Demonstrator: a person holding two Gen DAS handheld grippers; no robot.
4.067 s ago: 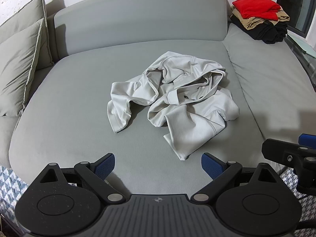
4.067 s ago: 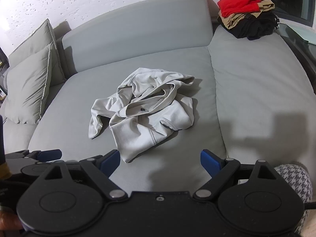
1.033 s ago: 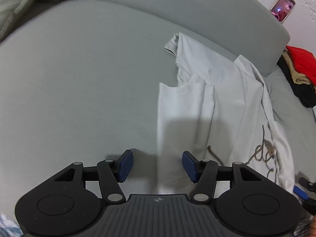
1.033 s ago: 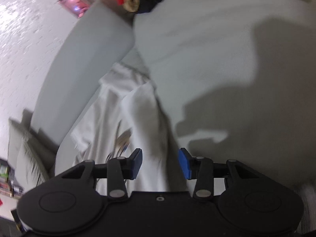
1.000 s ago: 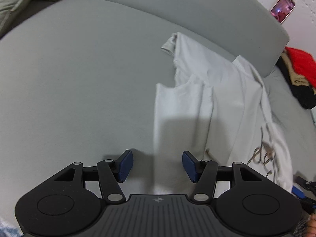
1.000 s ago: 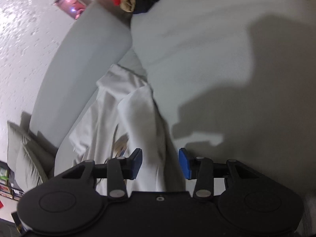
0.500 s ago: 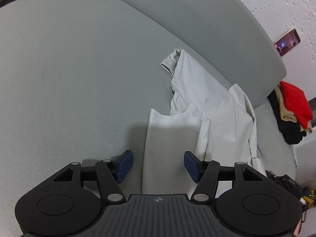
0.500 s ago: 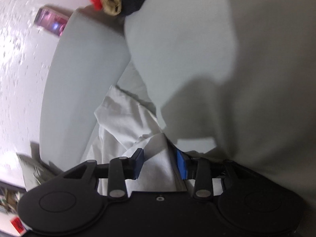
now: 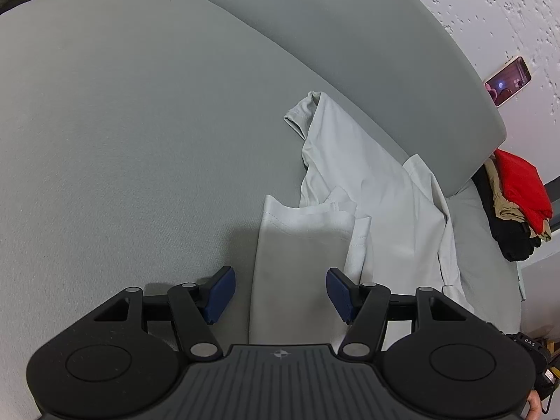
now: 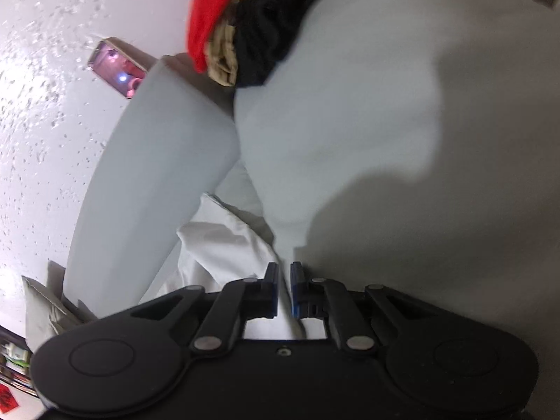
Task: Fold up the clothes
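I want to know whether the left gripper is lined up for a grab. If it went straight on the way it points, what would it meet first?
The left gripper stands open astride the white garment; straight ahead it would probably meet that fabric first, lying on the grey sofa cushion.

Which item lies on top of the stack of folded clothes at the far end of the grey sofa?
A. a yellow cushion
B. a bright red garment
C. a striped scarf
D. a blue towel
B: in the left wrist view the bright red garment sits on top of the stack, above a tan piece and black clothes, on the grey sofa.
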